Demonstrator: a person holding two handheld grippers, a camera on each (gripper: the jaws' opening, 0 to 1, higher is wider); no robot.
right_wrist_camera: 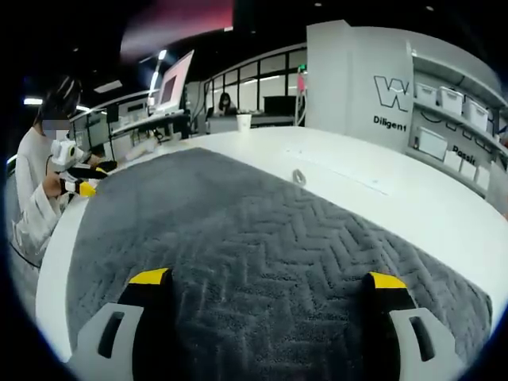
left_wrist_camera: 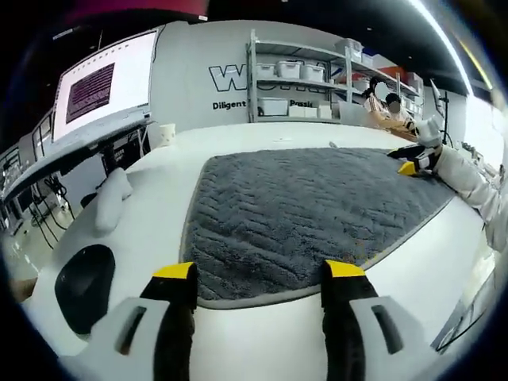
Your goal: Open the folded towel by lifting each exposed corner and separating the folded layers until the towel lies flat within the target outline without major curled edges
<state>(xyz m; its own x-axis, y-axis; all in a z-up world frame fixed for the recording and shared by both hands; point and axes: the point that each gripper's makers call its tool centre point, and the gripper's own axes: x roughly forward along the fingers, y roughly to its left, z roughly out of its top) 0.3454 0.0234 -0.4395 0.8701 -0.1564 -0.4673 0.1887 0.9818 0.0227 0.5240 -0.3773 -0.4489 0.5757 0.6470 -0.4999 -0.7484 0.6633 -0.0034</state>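
Observation:
A grey towel (left_wrist_camera: 317, 210) with a herringbone weave lies spread flat on the white table (left_wrist_camera: 151, 238), a thin pale border running along its near edge. My left gripper (left_wrist_camera: 259, 274) is open, its yellow-tipped jaws standing just before that near edge with nothing between them. At the towel's far right corner is the other gripper (left_wrist_camera: 417, 159), held by a person in a white sleeve. My right gripper (right_wrist_camera: 267, 279) is open wide low over the towel (right_wrist_camera: 262, 238), holding nothing. Across the towel, at its left edge, a seated person holds the other gripper (right_wrist_camera: 79, 181).
A white cup (left_wrist_camera: 167, 135) stands at the table's far side. A white bundle (left_wrist_camera: 111, 198) and a black rounded object (left_wrist_camera: 83, 282) lie left of the towel. A small round item (right_wrist_camera: 298, 177) sits on the bare table (right_wrist_camera: 397, 198). Shelves with bins (left_wrist_camera: 302, 79) line the back wall.

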